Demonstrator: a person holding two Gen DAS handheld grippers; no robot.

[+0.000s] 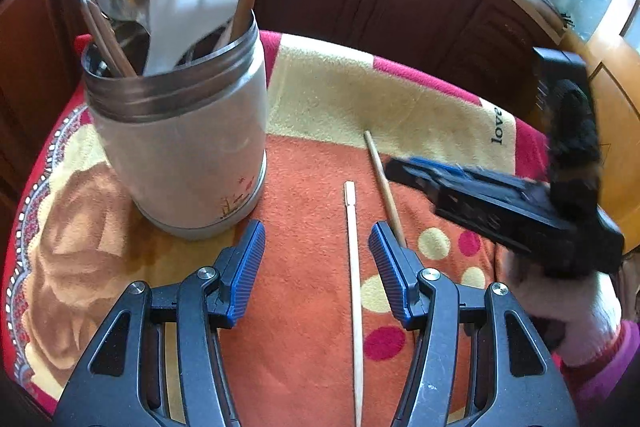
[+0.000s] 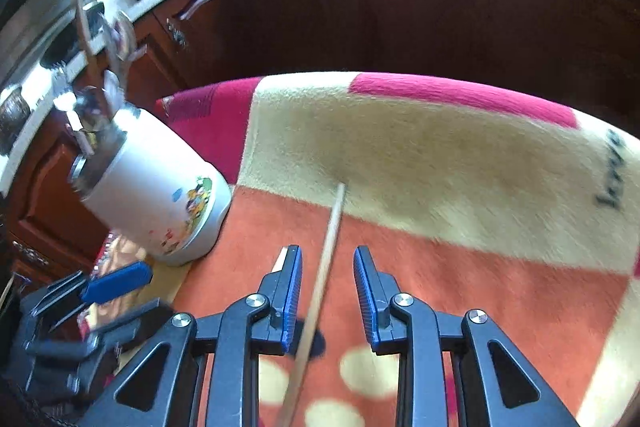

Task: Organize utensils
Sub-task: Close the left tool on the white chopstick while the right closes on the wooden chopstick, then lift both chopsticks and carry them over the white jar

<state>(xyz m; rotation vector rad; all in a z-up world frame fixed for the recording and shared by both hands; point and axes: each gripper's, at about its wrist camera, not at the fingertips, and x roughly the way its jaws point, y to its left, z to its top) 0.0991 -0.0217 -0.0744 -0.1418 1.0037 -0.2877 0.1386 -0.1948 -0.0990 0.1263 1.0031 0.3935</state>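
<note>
Kitchen, dark cabinets behind; blanket-covered surface (image 1: 312, 99). Left tool (image 1: 316, 247) wide, pale chopstick (image 1: 354, 287) btwn jaws, untouched. Right tool (image 2: 328, 279) narrower, straddling brown chopstick (image 2: 320, 287), no contact yet. Utensil holder (image 1: 180, 147) ahead-left of left tool, prob. destination.

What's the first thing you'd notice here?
Probably the white holder stuffed with spoons, standing at the left on the bright blanket. Next, two chopsticks lying side by side: the pale one sits between the left claw's open jaws, and the right claw straddles the browner one.
</note>
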